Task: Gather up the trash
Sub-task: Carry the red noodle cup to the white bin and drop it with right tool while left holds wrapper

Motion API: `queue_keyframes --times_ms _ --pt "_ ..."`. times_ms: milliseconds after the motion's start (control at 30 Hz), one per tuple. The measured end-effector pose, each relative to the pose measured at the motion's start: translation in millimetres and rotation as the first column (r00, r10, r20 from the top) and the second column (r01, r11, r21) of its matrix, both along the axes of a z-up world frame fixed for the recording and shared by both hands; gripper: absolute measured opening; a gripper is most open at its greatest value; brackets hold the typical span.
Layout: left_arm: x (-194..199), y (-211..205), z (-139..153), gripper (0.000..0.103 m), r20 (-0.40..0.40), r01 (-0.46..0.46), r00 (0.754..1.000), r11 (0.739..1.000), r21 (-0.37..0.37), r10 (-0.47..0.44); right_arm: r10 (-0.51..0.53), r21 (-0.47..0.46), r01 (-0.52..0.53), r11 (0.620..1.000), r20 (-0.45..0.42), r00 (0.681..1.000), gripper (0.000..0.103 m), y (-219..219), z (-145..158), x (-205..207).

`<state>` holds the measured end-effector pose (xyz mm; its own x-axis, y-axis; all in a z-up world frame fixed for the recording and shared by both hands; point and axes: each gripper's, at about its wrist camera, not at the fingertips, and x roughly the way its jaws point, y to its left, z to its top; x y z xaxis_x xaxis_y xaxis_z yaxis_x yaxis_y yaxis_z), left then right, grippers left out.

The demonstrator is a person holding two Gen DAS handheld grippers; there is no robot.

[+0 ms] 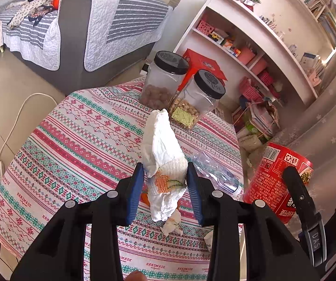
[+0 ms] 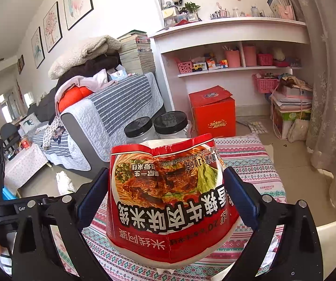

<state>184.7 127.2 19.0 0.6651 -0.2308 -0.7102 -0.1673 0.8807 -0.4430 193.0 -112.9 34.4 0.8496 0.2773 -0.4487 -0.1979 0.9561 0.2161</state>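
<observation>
both grippers are loaded: the left gripper [image 1: 165,182] pinches a crumpled tissue [image 1: 162,149]; the right gripper [image 2: 165,189] spans wide, clamping a noodle cup [image 2: 168,201]. the tissue's loose tail could slip free; the thin cup might buckle and drop onto the table [image 1: 74,135].

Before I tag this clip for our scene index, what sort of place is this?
Most likely a lived-in living room at home: a sofa piled with clothes, white shelves of books and toys, framed pictures on the wall, and a small table under a patterned cloth.
</observation>
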Motion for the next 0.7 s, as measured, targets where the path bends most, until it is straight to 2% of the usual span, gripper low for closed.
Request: queue_keyframes --times_ms 367,533,700 --pt "-0.7 -31.9 13.9 0.037 0.077 0.038 0.996 0.999 0.028 -0.04 -0.141 -0.044 0.146 0.988 0.114 0.983 0.092 -28.7 17.4 -27.2" --pt "-0.9 -50.1 22.2 0.037 0.11 0.077 0.991 0.997 0.031 -0.08 -0.248 -0.042 0.258 0.965 0.162 0.955 0.092 -50.2 23.8 -42.3" --pt "-1.4 -70.2 27.1 0.037 0.14 0.124 0.982 0.992 0.04 -0.128 -0.382 -0.045 0.394 0.918 0.171 0.908 0.092 -80.9 22.6 -60.4"
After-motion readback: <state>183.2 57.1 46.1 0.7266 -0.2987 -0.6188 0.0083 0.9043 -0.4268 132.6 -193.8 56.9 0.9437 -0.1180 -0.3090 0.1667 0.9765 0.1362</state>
